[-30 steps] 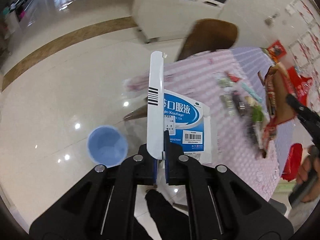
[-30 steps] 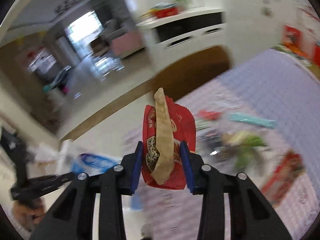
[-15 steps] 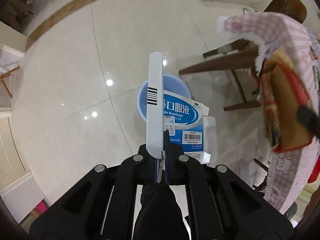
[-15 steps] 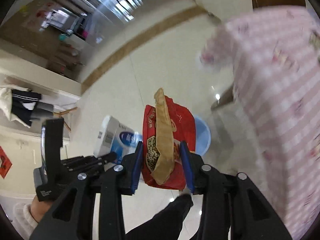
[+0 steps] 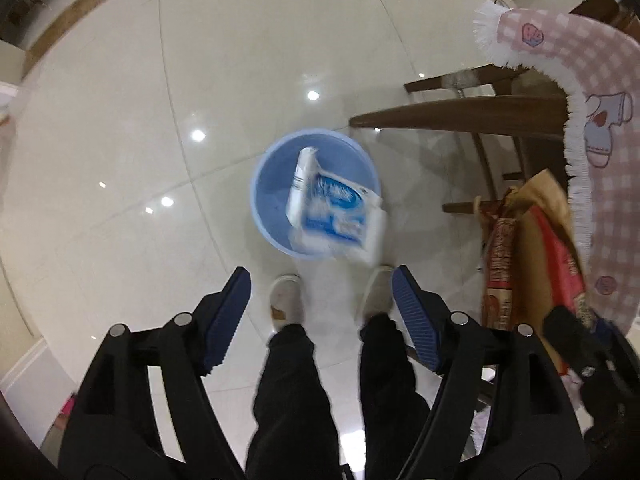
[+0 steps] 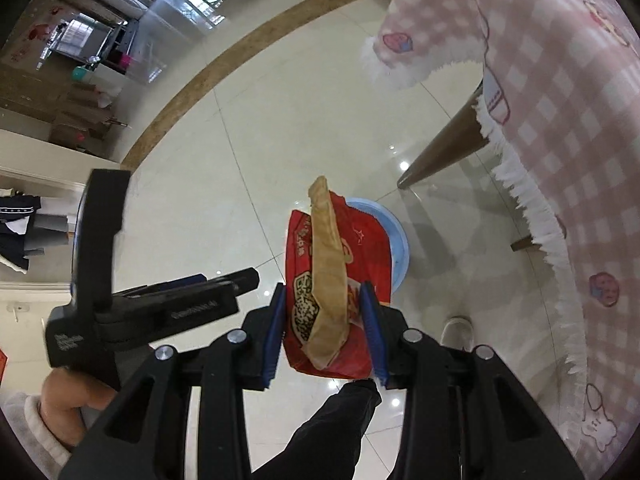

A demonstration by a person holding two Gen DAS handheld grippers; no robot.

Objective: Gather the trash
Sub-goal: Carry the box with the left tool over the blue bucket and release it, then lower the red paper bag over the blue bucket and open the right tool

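Left gripper (image 5: 320, 304): jaws spread wide, nothing between them.
Box (image 5: 334, 212): blue-white, blurred, over the bin's near rim.
Bin (image 5: 272, 184): blue, on the floor beside the table leg (image 5: 452, 116).
Right gripper (image 6: 326, 334): clamped on the red bag (image 6: 336, 276), above the bin.

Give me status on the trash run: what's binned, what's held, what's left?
Done, nearly: the left gripper is open, and the blue-and-white box is blurred over the blue bin, apparently dropping in. In hand: the right gripper is shut on the red snack bag, above the bin. Left: release that bag. The tabletop isn't visible, so any remaining trash can't be judged.
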